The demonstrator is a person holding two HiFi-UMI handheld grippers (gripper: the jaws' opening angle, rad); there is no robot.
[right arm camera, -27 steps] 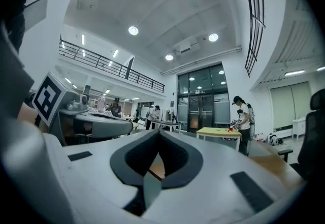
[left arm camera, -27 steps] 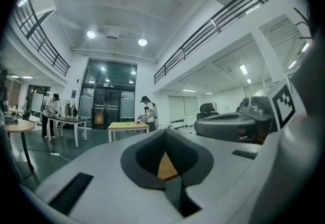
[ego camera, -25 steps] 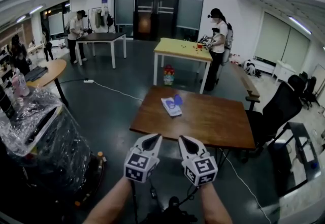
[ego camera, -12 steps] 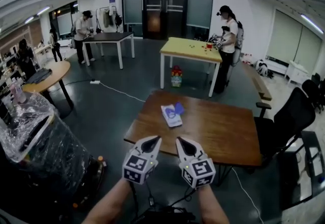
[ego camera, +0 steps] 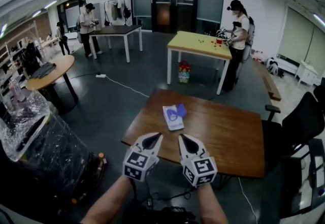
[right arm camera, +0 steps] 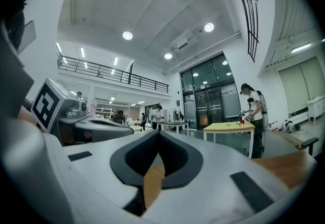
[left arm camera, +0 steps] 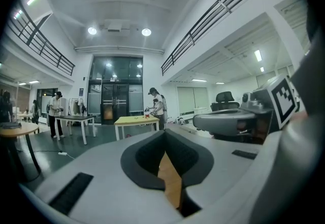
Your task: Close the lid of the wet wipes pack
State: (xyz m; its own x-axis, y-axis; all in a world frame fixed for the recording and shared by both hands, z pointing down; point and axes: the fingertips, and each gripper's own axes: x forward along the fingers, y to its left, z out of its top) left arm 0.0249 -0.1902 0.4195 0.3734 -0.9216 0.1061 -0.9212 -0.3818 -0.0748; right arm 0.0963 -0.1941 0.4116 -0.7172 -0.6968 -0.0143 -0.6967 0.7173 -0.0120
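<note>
The wet wipes pack (ego camera: 172,118) lies flat on the brown wooden table (ego camera: 223,134), left of its middle. Its blue lid (ego camera: 179,111) stands flipped open at the pack's far right corner. My left gripper (ego camera: 152,139) and right gripper (ego camera: 185,141) hover side by side over the table's near edge, well short of the pack. Both are shut with nothing between their jaws. In the left gripper view the left gripper (left arm camera: 164,136) shows only a sliver of table wood through its jaws. The right gripper view shows the same for the right gripper (right arm camera: 158,137). Neither gripper view shows the pack.
A black office chair (ego camera: 300,120) stands at the table's right. A plastic-wrapped cart (ego camera: 35,139) sits at the near left, with a round table (ego camera: 51,70) beyond it. Farther back are a yellow table (ego camera: 199,44) with a person (ego camera: 237,40) beside it, and cables on the floor.
The head view has drawn a little closer to the brown table, so the pack sits lower in the picture. Both grippers keep their places side by side and stay shut.
</note>
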